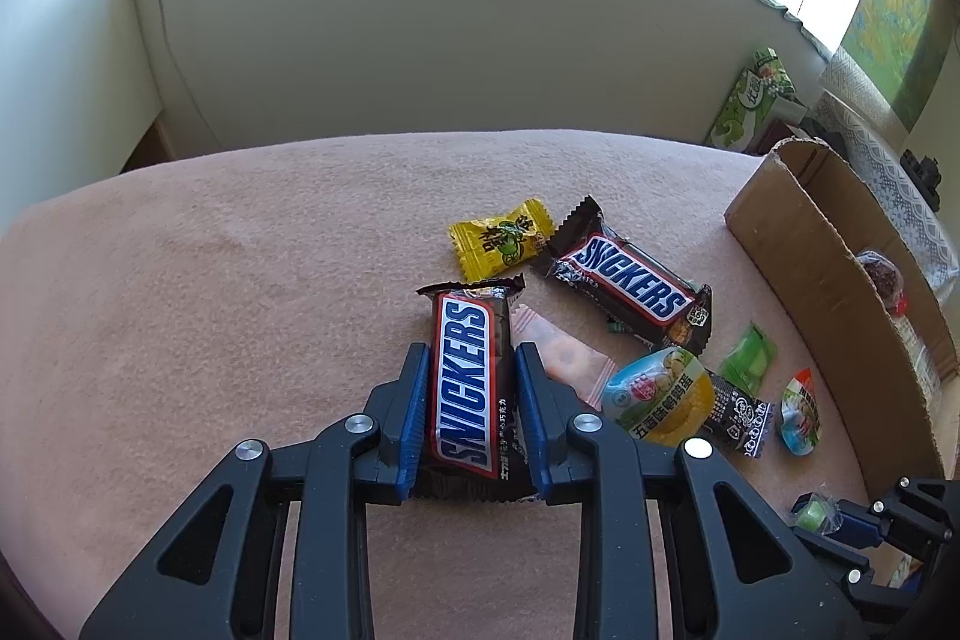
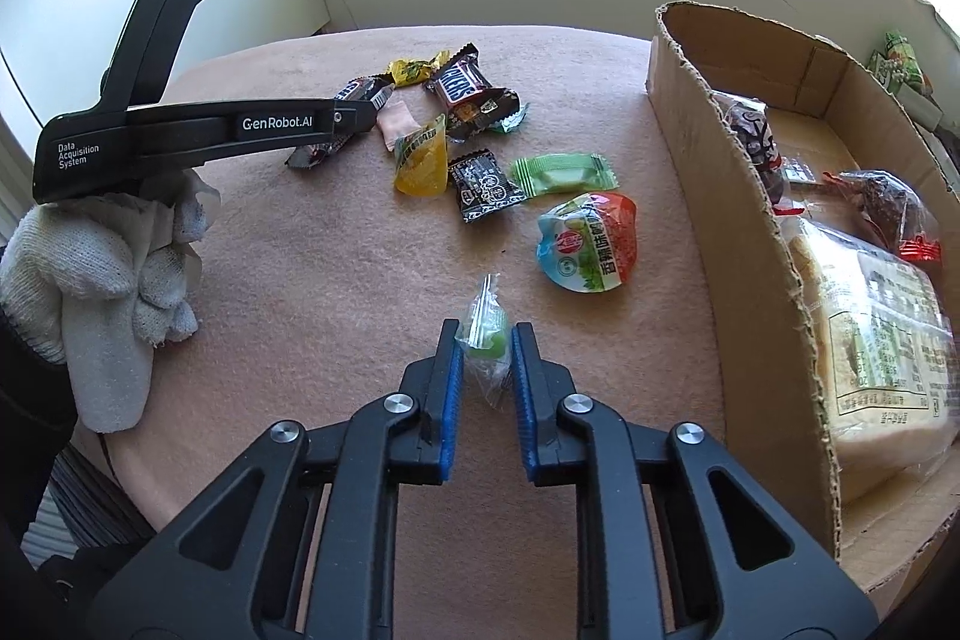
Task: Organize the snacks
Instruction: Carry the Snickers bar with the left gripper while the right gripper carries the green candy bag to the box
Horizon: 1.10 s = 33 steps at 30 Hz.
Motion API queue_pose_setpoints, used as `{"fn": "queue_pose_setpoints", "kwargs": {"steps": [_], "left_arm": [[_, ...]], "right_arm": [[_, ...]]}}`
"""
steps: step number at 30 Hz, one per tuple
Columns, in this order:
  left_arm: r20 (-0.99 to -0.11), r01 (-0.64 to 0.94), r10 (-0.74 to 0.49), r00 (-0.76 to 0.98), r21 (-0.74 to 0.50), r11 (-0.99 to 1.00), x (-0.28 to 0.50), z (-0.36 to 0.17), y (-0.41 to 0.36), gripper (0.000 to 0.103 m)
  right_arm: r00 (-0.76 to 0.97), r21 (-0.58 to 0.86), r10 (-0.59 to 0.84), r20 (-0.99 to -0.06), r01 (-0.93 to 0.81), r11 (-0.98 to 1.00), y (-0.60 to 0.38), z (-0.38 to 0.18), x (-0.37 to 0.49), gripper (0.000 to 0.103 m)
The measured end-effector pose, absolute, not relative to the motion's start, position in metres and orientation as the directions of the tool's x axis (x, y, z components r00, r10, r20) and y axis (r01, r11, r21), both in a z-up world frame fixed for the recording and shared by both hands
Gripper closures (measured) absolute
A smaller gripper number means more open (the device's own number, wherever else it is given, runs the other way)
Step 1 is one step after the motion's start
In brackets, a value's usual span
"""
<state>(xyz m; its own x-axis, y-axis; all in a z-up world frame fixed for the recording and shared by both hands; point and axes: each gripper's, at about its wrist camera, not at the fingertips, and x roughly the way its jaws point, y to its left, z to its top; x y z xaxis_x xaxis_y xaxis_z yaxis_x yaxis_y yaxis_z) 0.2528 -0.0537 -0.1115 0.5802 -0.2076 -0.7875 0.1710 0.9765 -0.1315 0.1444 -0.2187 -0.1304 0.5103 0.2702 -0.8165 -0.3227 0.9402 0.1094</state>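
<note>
Left gripper (image 1: 471,394) pinches chocolate bar (image 1: 471,376); right gripper (image 2: 486,358) pinches green candy (image 2: 485,346) near box (image 2: 720,196). Lift both clear, release inside box.

Both grippers are black plastic linkages with triangular cut-outs in the arms and round silver screws at the pivots. The left gripper (image 1: 471,412) carries 2 fingers (image 1: 414,418) lined with ribbed blue pads; the right gripper (image 2: 486,376) has the same blue-padded fingers (image 2: 453,400). Seen side-on, the left gripper's body bears white lettering, "GenRobot.AI" and "Data Acquisition System". The hand (image 2: 114,274) on its handle wears a white knitted glove over a dark sleeve.
</note>
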Motion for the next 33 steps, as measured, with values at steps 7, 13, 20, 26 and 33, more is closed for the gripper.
{"fn": "queue_pose_setpoints", "kwargs": {"steps": [7,13,20,26,33], "left_arm": [[-0.772,0.157,-0.216,0.598,-0.151,0.976,0.25,-0.105,-0.047,0.076],[-0.751,0.172,-0.233,0.618,-0.16,0.972,0.245,-0.102,-0.041,0.076],[-0.721,0.21,-0.271,0.637,-0.176,0.962,0.234,-0.083,-0.048,0.076],[-0.697,0.265,-0.314,0.645,-0.181,0.947,0.23,-0.067,-0.07,0.076],[-0.681,0.335,-0.364,0.636,-0.181,0.925,0.234,-0.052,-0.106,0.076]], "right_arm": [[0.527,0.133,0.293,-0.798,-0.319,0.938,-0.224,-0.121,0.14,0.087],[0.549,0.14,0.306,-0.778,-0.324,0.936,-0.23,-0.106,0.133,0.087],[0.584,0.14,0.315,-0.748,-0.325,0.935,-0.237,-0.086,0.129,0.087],[0.618,0.135,0.304,-0.725,-0.305,0.943,-0.254,-0.07,0.135,0.087],[0.655,0.127,0.271,-0.705,-0.26,0.957,-0.283,-0.054,0.146,0.087]]}}
